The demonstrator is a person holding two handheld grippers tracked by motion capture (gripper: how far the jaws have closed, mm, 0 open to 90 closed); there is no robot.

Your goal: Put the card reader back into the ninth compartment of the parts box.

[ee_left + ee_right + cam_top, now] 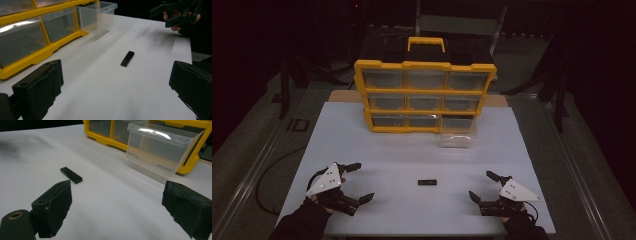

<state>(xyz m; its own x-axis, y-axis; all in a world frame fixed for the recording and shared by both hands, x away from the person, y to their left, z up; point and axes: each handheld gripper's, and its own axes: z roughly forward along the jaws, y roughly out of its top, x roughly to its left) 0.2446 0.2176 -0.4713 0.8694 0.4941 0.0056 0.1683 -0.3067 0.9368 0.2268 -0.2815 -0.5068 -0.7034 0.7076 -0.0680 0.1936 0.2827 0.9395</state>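
At the near edge of the white table (pixel 377 150), the left gripper (pixel 354 182) sits at about seven o'clock and the right gripper (pixel 484 186) at about five o'clock, each held in a dark-gloved hand. Both have their jaws spread wide apart and hold nothing (the gripper views show bare white surface between each pair of jaws).

Between them, near the six o'clock line and a little farther in, a small flat black bar (pixel 427 182) lies alone on the table, well apart from both grippers and with open surface on all sides. From the left gripper view it lies ahead and slightly right (pixel 127 58); from the right gripper view it lies ahead and left (pixel 71 175).

Beyond the bar is a broad bare band of table. Farther, toward twelve o'clock, stands a yellow drawer organizer (pixel 424 65) with clear drawers in three rows and a handle on top. Its bottom-right clear drawer (pixel 457 134) is pulled out toward the open band, projecting past the yellow frame.
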